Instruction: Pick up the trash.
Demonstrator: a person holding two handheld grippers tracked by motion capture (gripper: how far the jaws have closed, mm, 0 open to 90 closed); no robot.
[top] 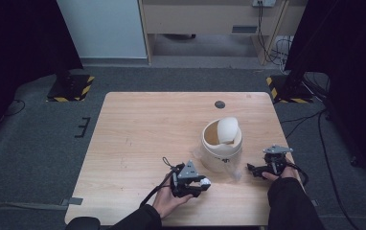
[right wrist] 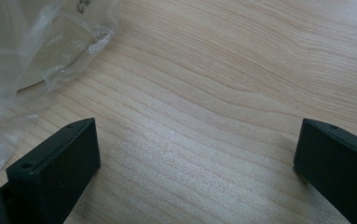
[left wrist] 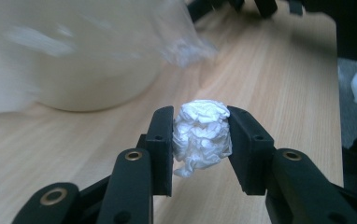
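A crumpled white paper ball [left wrist: 201, 133] is pinched between the two black jaws of my left gripper [left wrist: 200, 140], low over the wood. In the high view that left gripper [top: 204, 183] sits near the table's front edge, just left of a small cream bin [top: 222, 143] with a swing lid [top: 228, 129] and a clear plastic liner. The bin [left wrist: 74, 51] looms blurred close ahead in the left gripper view. My right gripper [top: 251, 168] rests on the table to the right of the bin, jaws wide open over bare wood [right wrist: 195, 140] with nothing between them.
The clear liner [right wrist: 32, 56] spills out from under the bin onto the table beside the right gripper. A round grommet hole [top: 220, 104] sits near the table's far edge. Dark carpet, cables and black stands surround the table [top: 138, 139].
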